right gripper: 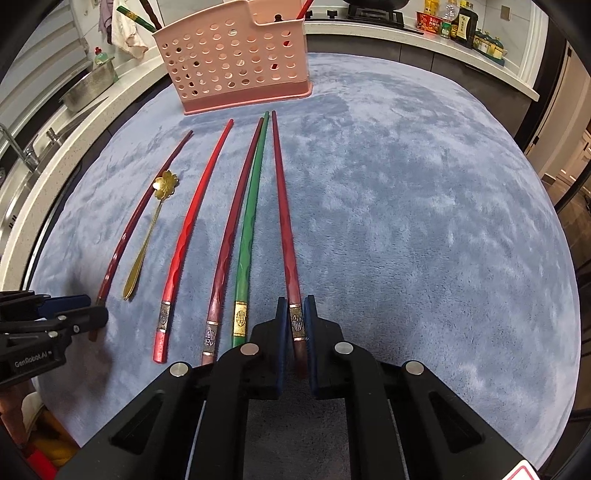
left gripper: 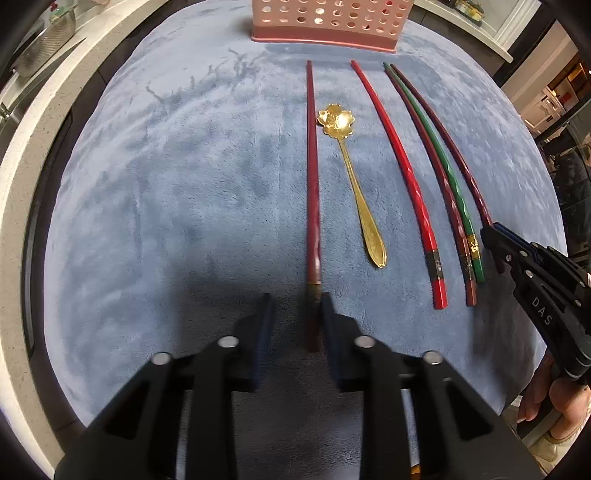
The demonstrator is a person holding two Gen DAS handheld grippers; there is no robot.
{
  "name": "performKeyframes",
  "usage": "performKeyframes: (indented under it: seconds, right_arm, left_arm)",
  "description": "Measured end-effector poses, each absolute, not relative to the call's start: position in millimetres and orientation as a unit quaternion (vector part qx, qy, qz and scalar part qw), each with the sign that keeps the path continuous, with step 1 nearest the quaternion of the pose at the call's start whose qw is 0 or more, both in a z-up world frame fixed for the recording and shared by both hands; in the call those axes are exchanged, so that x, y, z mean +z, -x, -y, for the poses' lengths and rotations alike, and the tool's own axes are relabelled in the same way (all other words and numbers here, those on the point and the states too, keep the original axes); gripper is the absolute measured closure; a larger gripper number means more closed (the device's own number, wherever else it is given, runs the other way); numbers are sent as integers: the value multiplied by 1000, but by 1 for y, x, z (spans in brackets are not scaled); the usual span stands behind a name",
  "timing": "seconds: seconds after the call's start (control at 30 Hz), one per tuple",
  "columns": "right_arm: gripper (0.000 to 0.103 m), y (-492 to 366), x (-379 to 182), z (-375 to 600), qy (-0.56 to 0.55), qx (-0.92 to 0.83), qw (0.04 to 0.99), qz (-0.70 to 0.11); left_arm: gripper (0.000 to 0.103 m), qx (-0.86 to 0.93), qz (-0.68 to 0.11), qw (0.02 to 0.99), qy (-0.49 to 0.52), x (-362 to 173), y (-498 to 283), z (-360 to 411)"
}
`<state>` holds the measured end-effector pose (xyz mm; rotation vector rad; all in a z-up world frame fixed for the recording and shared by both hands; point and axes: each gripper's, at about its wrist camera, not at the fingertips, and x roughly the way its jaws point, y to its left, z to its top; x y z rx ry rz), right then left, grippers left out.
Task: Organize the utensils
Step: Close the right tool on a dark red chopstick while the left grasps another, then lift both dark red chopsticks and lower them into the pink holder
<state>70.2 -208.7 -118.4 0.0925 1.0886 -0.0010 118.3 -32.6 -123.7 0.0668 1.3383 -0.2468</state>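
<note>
Several chopsticks and a gold flower spoon [left gripper: 354,177] lie in a row on a blue-grey mat [left gripper: 184,184]. My left gripper [left gripper: 297,299] is open around the near end of the leftmost dark red chopstick [left gripper: 312,177], which lies closer to its right finger. My right gripper [right gripper: 295,302] has its jaws close around the near end of the rightmost maroon chopstick [right gripper: 282,206]; a thin gap shows on each side. A bright red [right gripper: 192,225], a dark red [right gripper: 236,218] and a green chopstick [right gripper: 251,214] lie between. A pink perforated holder [right gripper: 232,62] stands at the far end.
The holder has chopsticks standing in it [right gripper: 136,16]. A kitchen counter [right gripper: 424,40] with bottles and a stove runs behind the mat. A metal colander [right gripper: 88,86] and a sink lie at the left. The mat's right half [right gripper: 424,221] is bare.
</note>
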Motion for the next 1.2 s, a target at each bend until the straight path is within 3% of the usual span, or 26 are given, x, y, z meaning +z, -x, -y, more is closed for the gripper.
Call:
performKeyframes:
  seconds: [0.07, 0.47, 0.9, 1.2]
  right_arm:
    - [95, -71, -118, 208, -44, 1, 855, -517]
    - [95, -75, -89, 203, -53, 7, 870, -490]
    - [96, -99, 11, 208, -47, 20, 921, -387]
    - [96, -136, 69, 202, -44, 49, 942, -329]
  left_arm:
    - [95, -117, -617, 778, -28, -122, -117, 30]
    - [96, -107, -581, 807, -3, -95, -127, 12]
    - [96, -84, -470, 878, -41, -14, -145, 14]
    - [96, -66, -442, 894, -43, 21, -165, 12]
